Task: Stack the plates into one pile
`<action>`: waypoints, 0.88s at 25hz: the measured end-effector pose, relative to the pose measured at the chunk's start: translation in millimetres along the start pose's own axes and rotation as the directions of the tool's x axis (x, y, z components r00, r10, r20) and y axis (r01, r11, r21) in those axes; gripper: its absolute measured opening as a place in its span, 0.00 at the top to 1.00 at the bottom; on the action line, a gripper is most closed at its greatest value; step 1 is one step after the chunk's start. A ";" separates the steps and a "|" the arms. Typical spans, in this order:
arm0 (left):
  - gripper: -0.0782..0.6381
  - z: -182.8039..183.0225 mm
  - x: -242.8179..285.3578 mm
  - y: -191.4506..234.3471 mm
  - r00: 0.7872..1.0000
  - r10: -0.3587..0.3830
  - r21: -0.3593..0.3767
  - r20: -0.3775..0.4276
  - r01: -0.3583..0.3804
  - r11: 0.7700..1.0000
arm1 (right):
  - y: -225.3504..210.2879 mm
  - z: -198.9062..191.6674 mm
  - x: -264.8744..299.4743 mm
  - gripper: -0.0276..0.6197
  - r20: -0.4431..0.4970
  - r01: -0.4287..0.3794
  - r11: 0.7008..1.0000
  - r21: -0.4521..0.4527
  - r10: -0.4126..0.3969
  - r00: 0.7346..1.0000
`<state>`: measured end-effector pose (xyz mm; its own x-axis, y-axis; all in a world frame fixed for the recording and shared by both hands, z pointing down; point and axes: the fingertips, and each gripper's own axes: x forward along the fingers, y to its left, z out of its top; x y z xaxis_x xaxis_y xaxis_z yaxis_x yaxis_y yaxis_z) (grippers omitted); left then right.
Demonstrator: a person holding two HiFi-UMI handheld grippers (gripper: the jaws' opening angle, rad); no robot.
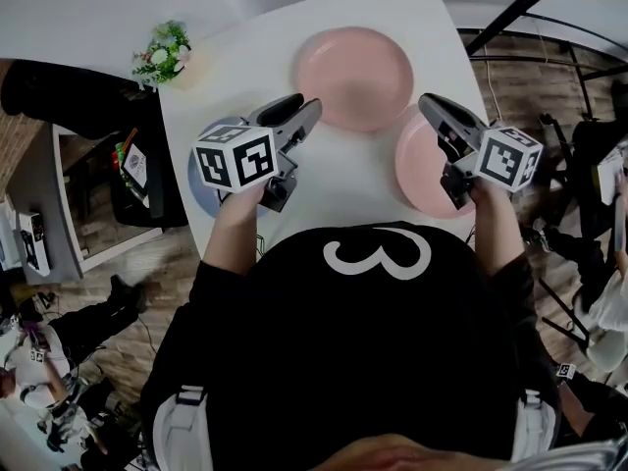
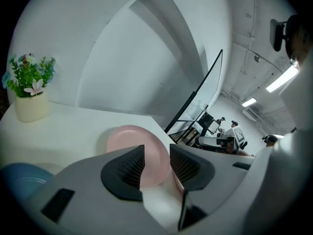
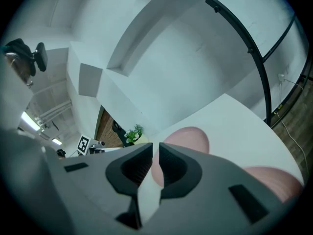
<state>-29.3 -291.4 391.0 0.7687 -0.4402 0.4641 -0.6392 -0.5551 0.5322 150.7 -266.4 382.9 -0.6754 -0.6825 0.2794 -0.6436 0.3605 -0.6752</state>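
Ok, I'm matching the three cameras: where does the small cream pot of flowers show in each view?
Head view: the small cream pot of flowers sits upper left, on the white table's corner.
Left gripper view: pot far left, mid-height.
Right gripper view: pot small, just left of centre.
Shared landmark: the round pink plate at the table's far side.

Left gripper (image 1: 306,111) is pointing toward 1 o'clock, its jaws standing apart, gripping nothing. Right gripper (image 1: 430,104) is pointing toward 11 o'clock, jaws nearly together, likewise gripping nothing. Both hands are reaching forward.
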 end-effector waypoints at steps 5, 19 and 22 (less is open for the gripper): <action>0.65 -4.7 16.8 26.0 0.999 0.051 -0.050 -0.015 -0.052 0.997 | -34.1 -3.9 13.6 0.78 -0.046 0.055 0.998 0.025 -0.054 0.997; 0.60 -27.6 54.1 91.9 0.976 0.191 -0.167 -0.103 -0.207 0.964 | -105.2 -22.5 55.7 0.77 -0.209 0.237 0.971 0.012 -0.230 0.951; 0.60 -30.3 60.6 99.2 0.974 0.195 -0.195 -0.115 -0.215 0.957 | -113.2 -25.6 59.0 0.77 -0.233 0.261 0.965 0.007 -0.252 0.939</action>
<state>-46.9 -351.7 493.4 0.6212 -0.4563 0.6371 -0.7814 -0.2986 0.5480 174.5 -331.2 493.3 -0.5558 -0.5841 0.5916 -0.7950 0.1654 -0.5836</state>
